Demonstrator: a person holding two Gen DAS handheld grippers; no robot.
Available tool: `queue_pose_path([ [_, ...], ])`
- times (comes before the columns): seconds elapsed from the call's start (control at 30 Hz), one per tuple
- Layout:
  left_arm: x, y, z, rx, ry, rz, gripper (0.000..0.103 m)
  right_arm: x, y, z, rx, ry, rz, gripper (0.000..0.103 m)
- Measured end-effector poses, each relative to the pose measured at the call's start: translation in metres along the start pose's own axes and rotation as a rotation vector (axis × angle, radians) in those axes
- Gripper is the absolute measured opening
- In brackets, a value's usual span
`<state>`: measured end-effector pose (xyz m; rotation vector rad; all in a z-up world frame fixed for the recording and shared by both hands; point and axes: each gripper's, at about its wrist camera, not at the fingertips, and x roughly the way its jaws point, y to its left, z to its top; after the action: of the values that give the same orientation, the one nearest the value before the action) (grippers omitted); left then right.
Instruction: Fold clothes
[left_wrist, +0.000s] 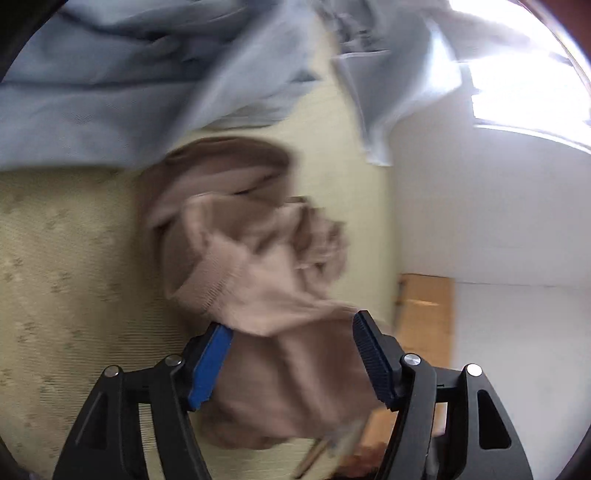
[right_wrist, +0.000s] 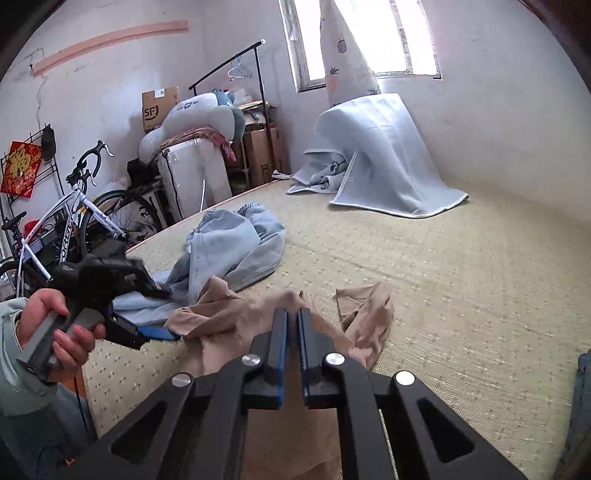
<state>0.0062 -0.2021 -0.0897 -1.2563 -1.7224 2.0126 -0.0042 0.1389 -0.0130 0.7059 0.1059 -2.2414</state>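
My right claw (right_wrist: 292, 314) pinches the tan garment (right_wrist: 229, 317) near its middle, while my left claw (left_wrist: 291, 350) gapes around its left end, nearer.

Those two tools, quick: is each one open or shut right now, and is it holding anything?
Left tool: open, beige garment lying loose between its fingers, not pinched.
Right tool: shut on the beige garment's cloth.
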Motion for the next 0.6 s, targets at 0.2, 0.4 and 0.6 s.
queue_pose_path([
  [0.2, 0.021, -0.026, -0.012, 0.078, 0.097, -0.070, 0.073, 0.012, 0.003, -0.007, -0.005, 0.064, 0.030, 0.004],
  [0.4, 0.035, -0.022, -0.026, 0.074, 0.132, -0.086, 0.076, 0.040, -0.015, -0.023, 0.046, 0.187, -0.070, 0.029],
  [0.6, 0.040, -0.024, -0.034, 0.109, 0.140, -0.099, 0.077, 0.056, -0.039, -0.037, 0.101, 0.249, -0.160, 0.047],
])
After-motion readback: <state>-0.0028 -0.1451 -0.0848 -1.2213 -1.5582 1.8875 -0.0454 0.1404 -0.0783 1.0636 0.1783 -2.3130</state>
